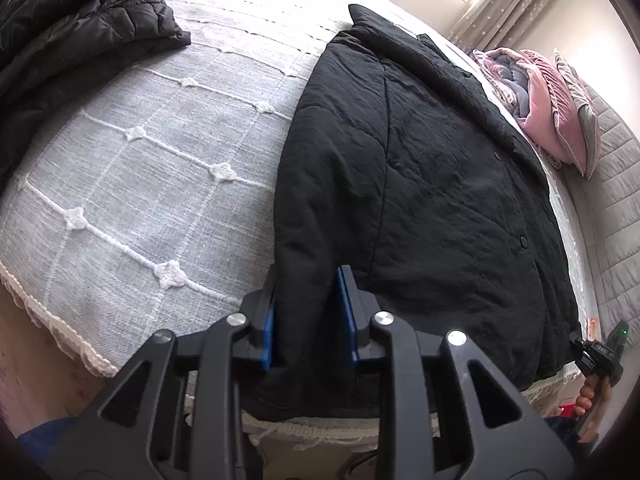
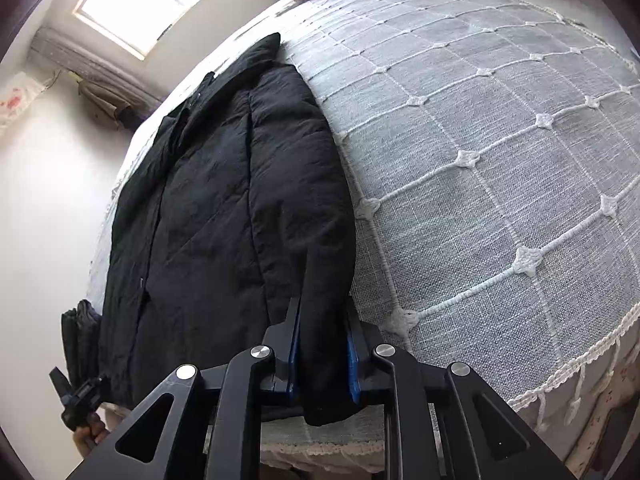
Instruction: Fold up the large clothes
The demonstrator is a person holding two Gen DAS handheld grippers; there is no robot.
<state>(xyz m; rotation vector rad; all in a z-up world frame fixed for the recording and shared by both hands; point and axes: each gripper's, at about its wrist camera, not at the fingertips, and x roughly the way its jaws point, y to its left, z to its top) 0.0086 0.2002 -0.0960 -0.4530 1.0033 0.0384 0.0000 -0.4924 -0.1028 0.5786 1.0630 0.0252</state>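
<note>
A black padded jacket (image 1: 432, 168) lies lengthwise on the grey bedspread (image 1: 152, 168), front up, with snap buttons along its closure. My left gripper (image 1: 306, 312) is shut on the jacket's left sleeve near the hem at the bed's front edge. In the right wrist view the jacket (image 2: 208, 208) lies the same way, and my right gripper (image 2: 322, 344) is shut on its right sleeve near the cuff. The right gripper's body shows small in the left wrist view (image 1: 600, 356), and the left one in the right wrist view (image 2: 80, 396).
Another black puffy garment (image 1: 80, 36) lies at the bed's far left. Pink and grey pillows (image 1: 552, 108) are stacked at the head by a padded headboard (image 1: 616, 184). The bedspread's fringed edge (image 2: 560, 384) hangs at the front. A window (image 2: 160, 0) and curtains are behind.
</note>
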